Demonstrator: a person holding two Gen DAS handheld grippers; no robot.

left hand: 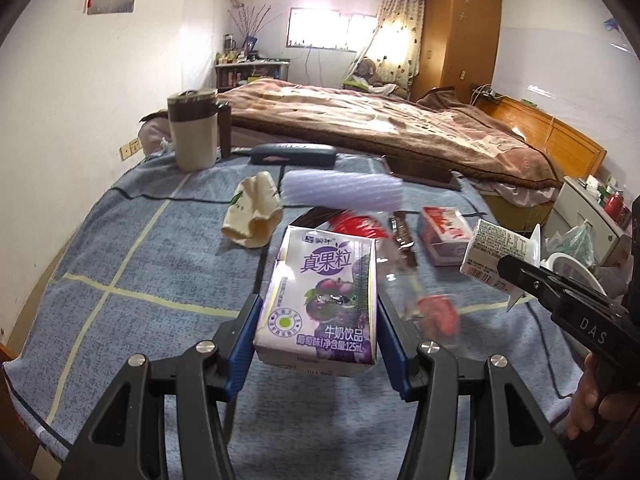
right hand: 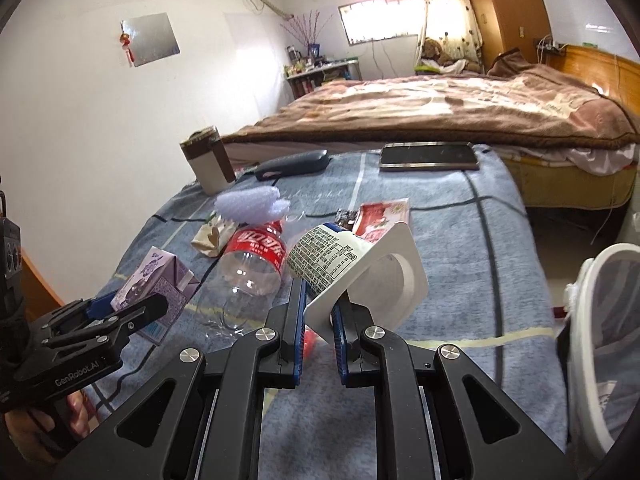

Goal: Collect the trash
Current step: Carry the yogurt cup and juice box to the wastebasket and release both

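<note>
My left gripper (left hand: 318,304) is shut on a purple milk carton (left hand: 320,300), its blue pads pressing both sides and holding it above the blue tablecloth (left hand: 120,260). The right wrist view shows this carton (right hand: 156,284) in the left gripper (right hand: 120,312) at the lower left. My right gripper (right hand: 320,300) is shut on the wall of a white yogurt cup (right hand: 332,256), which tilts with its square rim facing right. In the left wrist view that cup (left hand: 492,252) and the right gripper (left hand: 516,272) sit at the right edge.
On the cloth lie a clear cola bottle (right hand: 252,264), a bubble-wrap roll (right hand: 248,206), a crumpled beige cup (left hand: 254,212) and a red-and-white box (right hand: 384,216). Further back are a phone (right hand: 428,156), a dark case (right hand: 292,164) and a mug (right hand: 208,160). A white mesh bin (right hand: 600,340) stands on the right.
</note>
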